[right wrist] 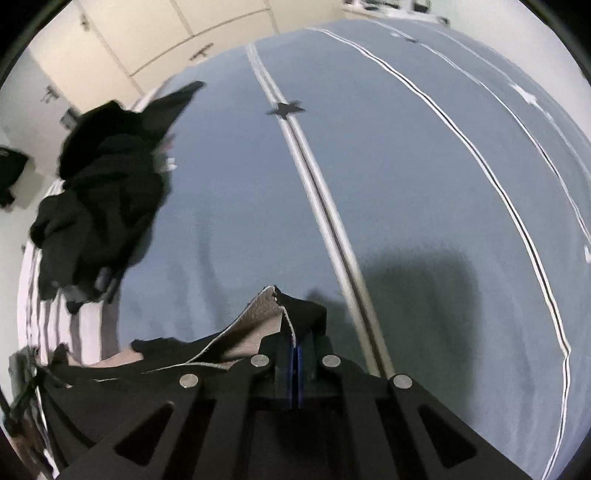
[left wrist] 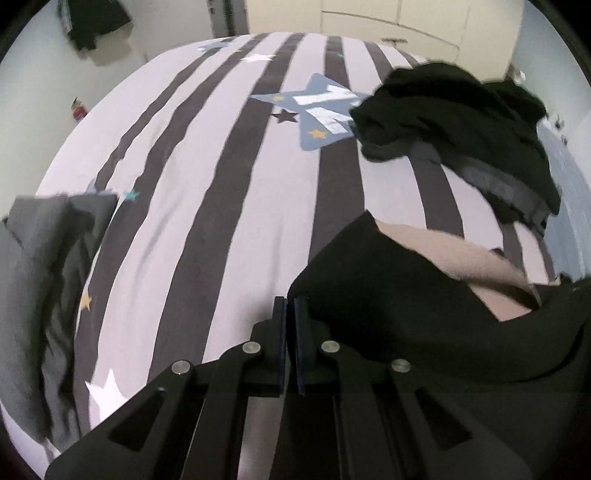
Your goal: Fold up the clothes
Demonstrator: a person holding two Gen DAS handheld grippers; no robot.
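overhead, both claws, left claw (left wrist: pixel 290 306) and right claw (right wrist: pixel 294 338), pinch one black garment (left wrist: pixel 388 325) above the striped bedspread (left wrist: pixel 221 184).

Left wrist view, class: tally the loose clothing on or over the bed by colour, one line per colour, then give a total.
Black and beige garment, held up by both hand-held grippers (left): 1
Black pile, separate items not countable: 1
Grey garment at the left edge: 1
Total: 3

Striped bed (left wrist: pixel 207 177), cream wardrobe (left wrist: pixel 369 18).
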